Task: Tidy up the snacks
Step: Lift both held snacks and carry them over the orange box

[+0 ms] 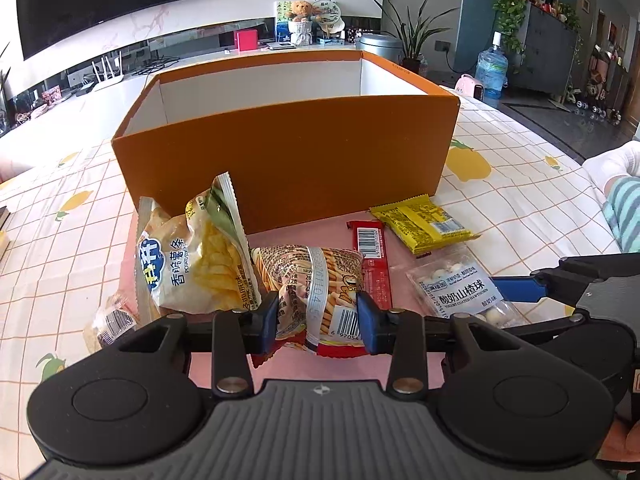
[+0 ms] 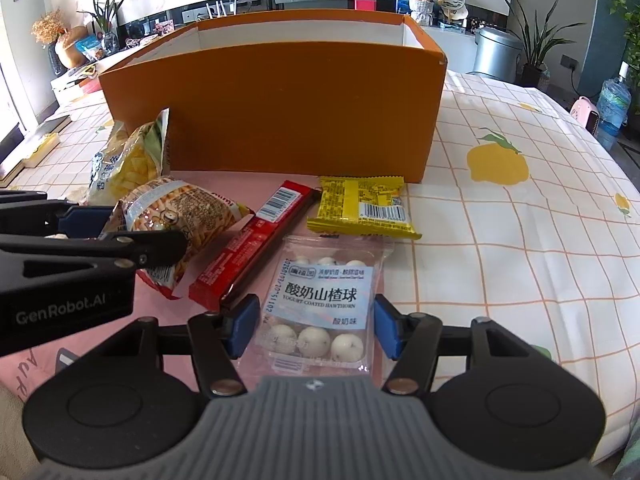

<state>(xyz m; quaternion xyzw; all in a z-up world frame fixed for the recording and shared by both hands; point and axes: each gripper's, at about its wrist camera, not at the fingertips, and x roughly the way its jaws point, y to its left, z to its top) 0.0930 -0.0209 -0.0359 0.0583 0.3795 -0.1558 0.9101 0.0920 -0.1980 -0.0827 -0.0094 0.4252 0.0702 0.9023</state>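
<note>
Since the orange box (image 1: 288, 152) waits empty-looking behind, the left tool (image 1: 318, 316) pinches the biscuit-stick bag (image 1: 316, 280) while the right tool (image 2: 316, 326) straddles, apart, the hawthorn pack (image 2: 320, 300).

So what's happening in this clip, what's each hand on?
A person is sorting snacks beside an open orange box, working with tongs in each hand. The left tongs are shut on the stick-biscuit bag, pinching its near end. The right tongs are open, straddling the hawthorn-ball pack, which lies flat on the table. The chips bag, red bar and yellow packet lie in front of the box. What shows of the box's inside is bare.
</note>
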